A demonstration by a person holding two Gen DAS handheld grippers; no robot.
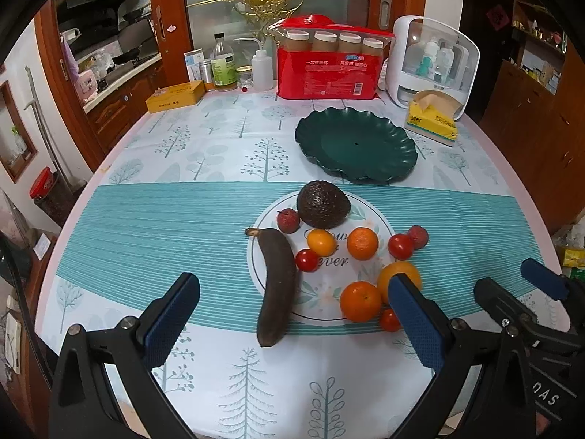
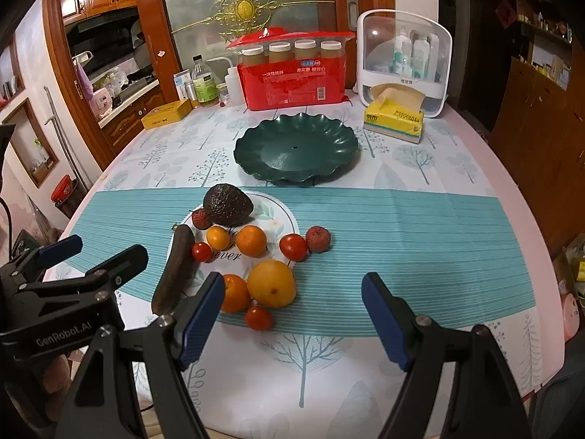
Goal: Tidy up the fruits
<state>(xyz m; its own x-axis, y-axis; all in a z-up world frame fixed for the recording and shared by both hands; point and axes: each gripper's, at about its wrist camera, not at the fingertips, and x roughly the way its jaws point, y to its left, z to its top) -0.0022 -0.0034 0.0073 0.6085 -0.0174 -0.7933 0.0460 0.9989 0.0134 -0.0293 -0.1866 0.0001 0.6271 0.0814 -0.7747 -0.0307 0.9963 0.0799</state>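
Lying in a loose cluster on the printed white circle of the tablecloth, the fruits sat near the middle of the table: a dark avocado at the far side, a blackened banana along the left, and between and beside them several oranges, the largest one nearest the front. Small red tomatoes and two rough red lychee-like fruits were scattered among them, one of the latter just off the circle's right edge. Beyond the avocado, well apart from the cluster, the dark green scalloped plate lay bare.

The left gripper hovered low over the near side of the cluster, jaws spread wide and holding nothing, the banana between them. The right gripper was likewise wide open and empty, its left finger in front of an orange.

Open striped cloth stretched to the right of the fruit as far as the table's curved edge, and to the left as well. Along the far edge stood a red package, bottles, a yellow tin, a white dispenser cabinet and a yellow tissue box.

Only the right wrist view showed the whole of the big orange and the clear right half of the table; the left wrist view showed the banana's full length.
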